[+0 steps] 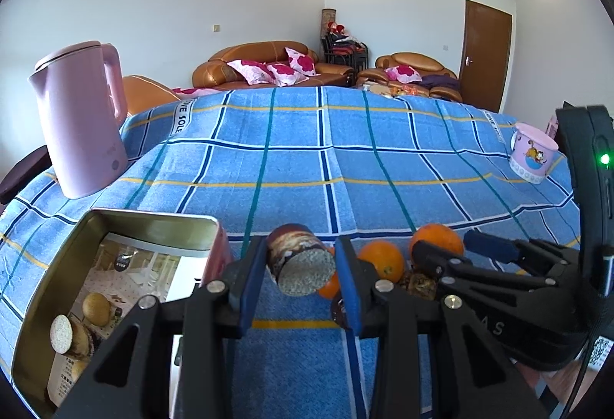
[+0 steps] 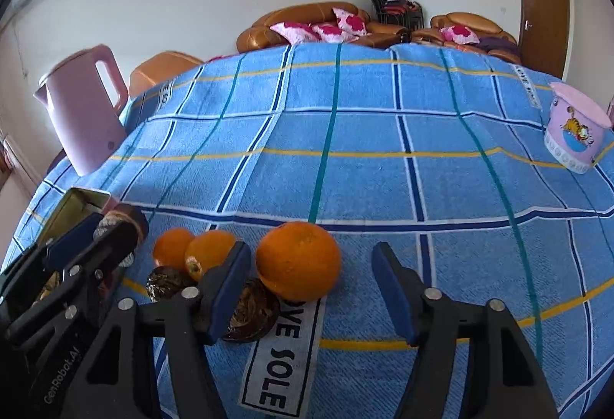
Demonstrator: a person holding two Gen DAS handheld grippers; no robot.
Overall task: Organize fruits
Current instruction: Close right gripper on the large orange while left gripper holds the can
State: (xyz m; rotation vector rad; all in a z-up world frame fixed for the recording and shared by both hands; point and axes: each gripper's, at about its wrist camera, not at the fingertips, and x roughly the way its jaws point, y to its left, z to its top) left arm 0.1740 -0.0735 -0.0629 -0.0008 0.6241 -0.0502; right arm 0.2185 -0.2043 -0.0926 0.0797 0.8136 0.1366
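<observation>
A: While you are looking through the left wrist camera, what are you seeing at the edges?

B: Your left gripper (image 1: 301,279) is clamping a brown wrapped roll (image 1: 297,261) between its blue pads, lifted above the blue checked cloth (image 1: 291,158). The open tin (image 1: 115,265) is lying just to its left, and its near corner is running out of the picture. Two similar pieces are lying inside it.

A: Is room opening ahead?

B: Yes, the cloth is lying bare from the tin back to the far edge, with only the pink kettle (image 1: 82,119) at the far left and the pink cup (image 1: 531,158) at the far right. Your right gripper (image 1: 460,250) is reaching in from the right.

A: What is hard to make out there?

B: Three oranges are lying behind the fingers; the middle orange (image 1: 382,259) is partly covered, and another is only peeping out beside the roll.

A: And through the right wrist camera?

B: The right gripper's jaws are standing open with nothing pressed between them. The big orange (image 2: 299,259) is sitting just ahead, nearer the left finger (image 2: 226,288), not touching either pad. Two smaller oranges (image 2: 192,252) are lying to its left, touching each other.

A: Anything hidden?

B: A dark wrapped piece (image 2: 251,315) is half covered by that finger, and the tin is mostly blocked by your left gripper at the lower left. To the right the cloth is running clear to the cup.
</observation>
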